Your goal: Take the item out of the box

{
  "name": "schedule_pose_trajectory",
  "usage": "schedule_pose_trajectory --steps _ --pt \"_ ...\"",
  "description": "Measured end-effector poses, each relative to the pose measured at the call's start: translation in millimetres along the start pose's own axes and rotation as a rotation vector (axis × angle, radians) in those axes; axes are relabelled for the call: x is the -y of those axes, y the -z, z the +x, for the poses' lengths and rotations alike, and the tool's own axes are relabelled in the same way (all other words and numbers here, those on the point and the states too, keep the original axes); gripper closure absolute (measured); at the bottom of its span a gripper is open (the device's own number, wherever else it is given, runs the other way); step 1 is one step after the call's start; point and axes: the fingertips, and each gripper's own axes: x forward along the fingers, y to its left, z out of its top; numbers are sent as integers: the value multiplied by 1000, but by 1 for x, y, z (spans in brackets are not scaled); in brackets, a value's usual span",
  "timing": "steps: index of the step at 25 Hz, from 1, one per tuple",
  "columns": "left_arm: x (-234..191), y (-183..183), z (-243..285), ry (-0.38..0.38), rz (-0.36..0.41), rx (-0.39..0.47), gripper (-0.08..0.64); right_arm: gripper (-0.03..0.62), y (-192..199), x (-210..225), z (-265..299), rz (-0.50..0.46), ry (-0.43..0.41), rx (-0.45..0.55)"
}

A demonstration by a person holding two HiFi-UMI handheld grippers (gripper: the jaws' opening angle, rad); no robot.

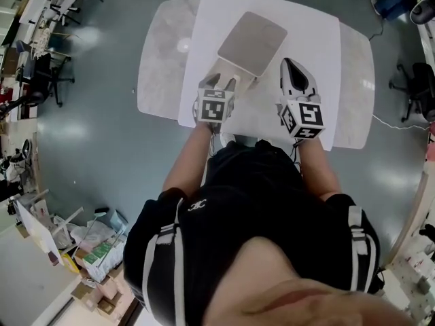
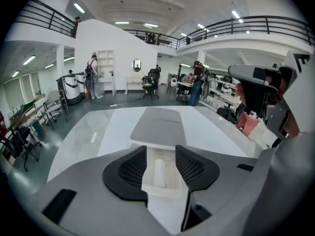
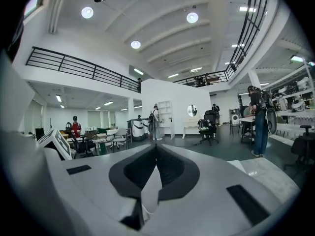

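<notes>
A white box (image 2: pixel 158 187) stands open on the white table (image 1: pixel 309 32), with its grey lid (image 1: pixel 252 42) folded back away from me. Inside lies a white cylinder-shaped item (image 2: pixel 159 172), seen only in the left gripper view. My left gripper (image 2: pixel 160 154) is open, and its black pads stand on either side of the box's near end without pressing on it. In the head view the left gripper (image 1: pixel 221 81) sits at the box's near edge. My right gripper (image 1: pixel 288 63) hovers to the right of the box. Its jaws (image 3: pixel 156 150) are shut and hold nothing.
The table is a pale marble-look top (image 1: pixel 158 53) with a white sheet over its middle. Around it is grey floor, with office chairs (image 1: pixel 412 90) at the right and shelves and cartons (image 1: pixel 95 250) at the left. People stand far off in the hall (image 2: pixel 92 75).
</notes>
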Motion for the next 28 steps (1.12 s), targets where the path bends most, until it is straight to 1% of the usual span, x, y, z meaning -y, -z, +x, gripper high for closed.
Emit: schedule_pose_trajectory --steps 4,7,14,17,21,25,28 --pt "2 12 18 25 10 -74 368 580 7 11 -4 0 33 -20" --pt "5 21 32 36 34 -125 367 580 12 20 -8 4 52 -32" --pt "9 46 70 52 87 -256 367 580 26 35 -10 6 75 -64" --pt "11 56 84 61 103 -316 367 580 25 42 -10 -2 80 -65" --pt "9 67 99 60 128 -427 367 580 26 51 -7 -6 91 -70" --pt "9 83 112 83 124 -523 367 580 27 58 -6 1 107 -77" --pt "2 89 119 48 192 -576 367 580 28 64 -5 0 117 -84"
